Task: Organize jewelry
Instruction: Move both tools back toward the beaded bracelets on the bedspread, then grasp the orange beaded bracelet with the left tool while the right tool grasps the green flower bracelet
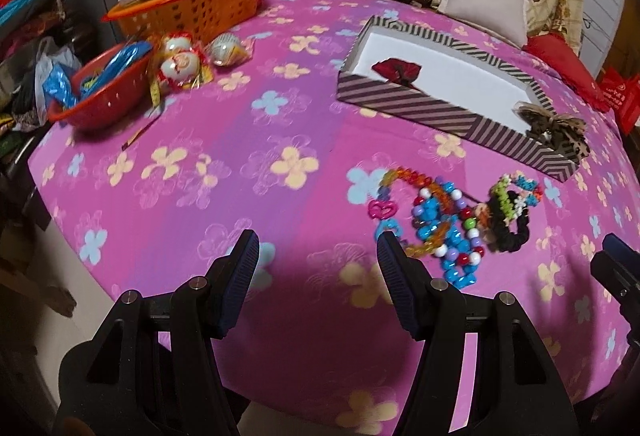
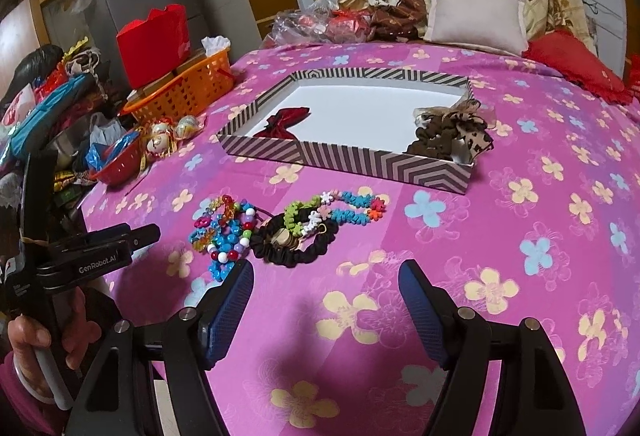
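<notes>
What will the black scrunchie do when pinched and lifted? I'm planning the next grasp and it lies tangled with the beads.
The black scrunchie looks like gathered fabric, so it will probably squash and droop rather than hold shape. It seems light. The flower-bead strand lies across it, so that may drag along. Both claws, left claw and right claw, are open.

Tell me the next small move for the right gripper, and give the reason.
Probably ease the right gripper forward and down onto the black scrunchie. It hangs open and empty just short of the jewelry pile, and the scrunchie is the nearest piece. The striped box already holds a red bow and a brown bow scrunchie, so the pile likely goes there next.
</notes>
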`<state>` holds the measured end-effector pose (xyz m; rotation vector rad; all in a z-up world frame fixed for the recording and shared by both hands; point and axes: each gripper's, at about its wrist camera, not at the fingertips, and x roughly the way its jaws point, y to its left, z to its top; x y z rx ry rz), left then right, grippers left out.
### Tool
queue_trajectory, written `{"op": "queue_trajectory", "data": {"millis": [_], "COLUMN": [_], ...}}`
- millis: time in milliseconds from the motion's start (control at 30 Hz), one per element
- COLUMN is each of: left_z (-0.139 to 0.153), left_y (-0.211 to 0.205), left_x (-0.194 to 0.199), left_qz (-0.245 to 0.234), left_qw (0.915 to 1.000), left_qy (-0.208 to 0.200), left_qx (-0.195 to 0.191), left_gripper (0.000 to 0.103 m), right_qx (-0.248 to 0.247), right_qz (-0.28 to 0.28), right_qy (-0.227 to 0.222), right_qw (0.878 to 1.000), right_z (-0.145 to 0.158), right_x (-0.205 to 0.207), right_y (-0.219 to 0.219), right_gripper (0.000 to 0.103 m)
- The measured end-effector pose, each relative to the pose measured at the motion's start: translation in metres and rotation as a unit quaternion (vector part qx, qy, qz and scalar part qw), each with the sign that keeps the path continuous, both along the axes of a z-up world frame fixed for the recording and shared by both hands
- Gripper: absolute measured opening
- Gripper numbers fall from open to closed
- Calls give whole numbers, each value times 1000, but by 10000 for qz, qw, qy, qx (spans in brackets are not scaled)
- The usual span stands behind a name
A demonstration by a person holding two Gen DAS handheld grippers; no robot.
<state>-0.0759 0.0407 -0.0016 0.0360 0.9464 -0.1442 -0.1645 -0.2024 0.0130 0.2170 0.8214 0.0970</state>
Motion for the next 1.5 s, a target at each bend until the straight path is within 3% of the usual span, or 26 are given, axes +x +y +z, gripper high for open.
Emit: {"op": "queue_trajectory", "data": {"millis": [300,633,900,1000,1300,1500], "left_z": [-2,-12,-22,-23,-28,-30], "left_y": [-15,-42,-41,-39,-36,-36], "left_x": [-3,-9,-3,1,11,16], "left_qz": [-397,-1051,-1119,-1091,-1122,-1280], "left_qw": [9991,9943,9936,9938,9933,9910], "left_qy": [4,-6,169,195,270,381], "left_qx": [-158,154,57,-14,-77,-94], "left_gripper": [61,61,61,61,61,61], "right_qx": [62,128,19,45,-77,-262], "right_qz": [78,65,148,153,-275,-134], "right_qy": [34,121,133,162,161,365], "right_qw": [9999,9998,9998,9997,9995,9989], "right_z": [-5,-14,-21,-24,-31,-44], "right_x": [1,7,22,34,76,92], "right_y": [0,-3,1,-2,-29,-28], "right_gripper": [73,73,72,58,57,43]}}
